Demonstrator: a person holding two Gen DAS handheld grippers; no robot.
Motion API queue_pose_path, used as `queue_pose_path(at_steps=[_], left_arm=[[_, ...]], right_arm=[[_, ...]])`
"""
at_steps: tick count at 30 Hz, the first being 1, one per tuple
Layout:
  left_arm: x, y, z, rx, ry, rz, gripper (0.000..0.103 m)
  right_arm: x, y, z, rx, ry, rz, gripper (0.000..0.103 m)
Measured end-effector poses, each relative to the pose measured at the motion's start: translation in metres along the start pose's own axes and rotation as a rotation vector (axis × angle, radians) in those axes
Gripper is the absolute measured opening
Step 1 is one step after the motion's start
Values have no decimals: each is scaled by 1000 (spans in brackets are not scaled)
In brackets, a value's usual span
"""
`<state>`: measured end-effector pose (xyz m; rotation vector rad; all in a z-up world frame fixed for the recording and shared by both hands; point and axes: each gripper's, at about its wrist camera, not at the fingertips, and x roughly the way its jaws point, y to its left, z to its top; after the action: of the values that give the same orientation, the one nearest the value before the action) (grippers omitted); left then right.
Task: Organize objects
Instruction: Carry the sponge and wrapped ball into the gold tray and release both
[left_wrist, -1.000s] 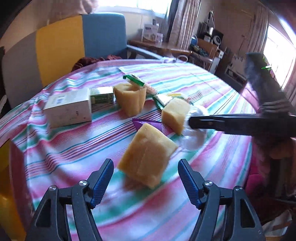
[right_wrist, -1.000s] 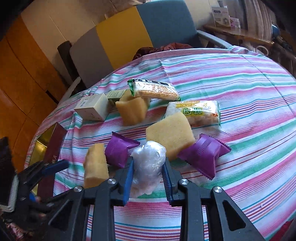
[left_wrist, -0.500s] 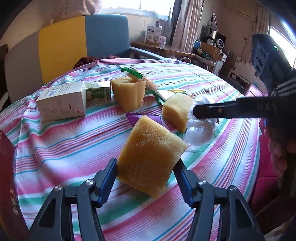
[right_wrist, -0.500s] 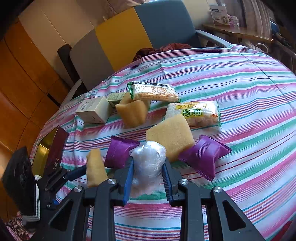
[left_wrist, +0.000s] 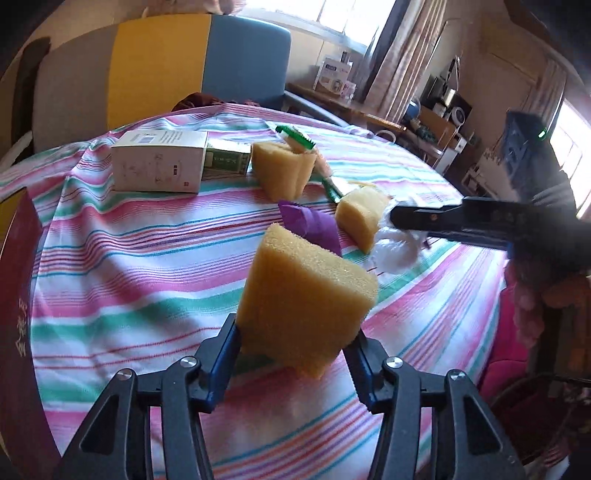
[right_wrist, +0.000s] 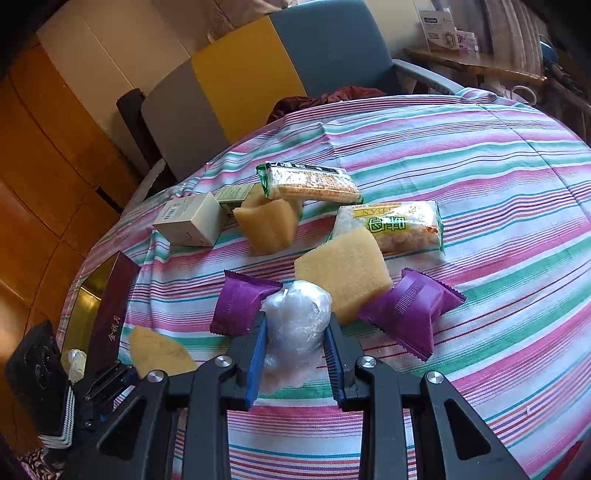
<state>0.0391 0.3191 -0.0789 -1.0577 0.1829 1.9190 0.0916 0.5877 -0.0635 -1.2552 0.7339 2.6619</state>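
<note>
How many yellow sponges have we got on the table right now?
3: one sponge between the closing left gripper jaws, one beside the plastic bundle, one folded under the snack packet.

the maroon box (left_wrist: 14, 295) is cut off by the left wrist view's edge.

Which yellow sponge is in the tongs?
The sponge nearest the camera, between the closing left tongs. The other two sponges lie free on the striped tablecloth.
</note>
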Motion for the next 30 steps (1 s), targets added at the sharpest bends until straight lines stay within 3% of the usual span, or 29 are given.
queue_pose_path(at_steps=[16,30], left_arm=[[-68,15,-7,-77,-97,28,55],[-130,94,-17,-276,-178,115,55]], right_arm=[[7,23,-8,-113,20,3,30],[-9,46,-9,-195,-63,122,30]])
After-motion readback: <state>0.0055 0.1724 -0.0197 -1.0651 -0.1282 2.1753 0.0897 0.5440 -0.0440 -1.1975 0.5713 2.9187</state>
